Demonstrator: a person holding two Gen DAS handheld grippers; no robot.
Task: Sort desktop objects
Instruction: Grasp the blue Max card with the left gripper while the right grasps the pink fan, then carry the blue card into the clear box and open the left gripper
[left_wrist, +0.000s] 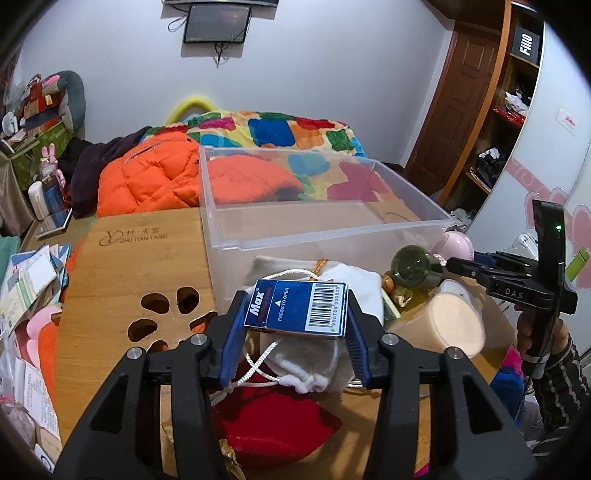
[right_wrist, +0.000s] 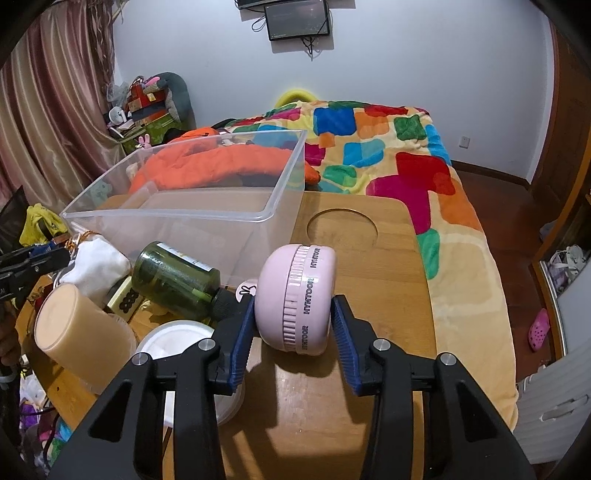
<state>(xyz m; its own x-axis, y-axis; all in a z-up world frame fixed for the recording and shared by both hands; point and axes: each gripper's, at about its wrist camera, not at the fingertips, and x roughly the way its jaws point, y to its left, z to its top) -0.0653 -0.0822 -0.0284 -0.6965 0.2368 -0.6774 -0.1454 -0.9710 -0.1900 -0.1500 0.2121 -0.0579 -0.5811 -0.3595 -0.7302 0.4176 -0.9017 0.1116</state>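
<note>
Blue ribbed pads of the left tongs (left_wrist: 295, 328) press on both short sides of a small blue box (left_wrist: 297, 309) with a barcode label, holding it clear above a white drawstring pouch (left_wrist: 306, 363) and a red pouch (left_wrist: 273, 428) that lie on the wooden desk (left_wrist: 122, 280). Just beyond the box stands a clear plastic bin (left_wrist: 321, 225), open at the top and seemingly with nothing inside, its near wall close to the box's far edge. To the right of the box, a green bottle (left_wrist: 412, 266) lies on its side beside a beige cup (left_wrist: 448, 325) that is tipped over with its flat base toward the camera. In the right wrist view the right tongs (right_wrist: 293, 325) are closed on a round pink gadget (right_wrist: 297, 297) with a ribbed ring and lettering around its middle; the left pad touches its side, and the right pad sits against or just beside the other side. The gadget is just above the desk to the right of the bin, near a round recess (right_wrist: 341, 230) cut in the desk top. The green bottle's black cap (right_wrist: 223, 304) lies just to the left of the gadget, and a white round lid (right_wrist: 173, 341) sits below it. Behind the desk a bed carries a patchwork blanket (right_wrist: 388, 147) and an orange jacket (left_wrist: 147, 173).
</note>
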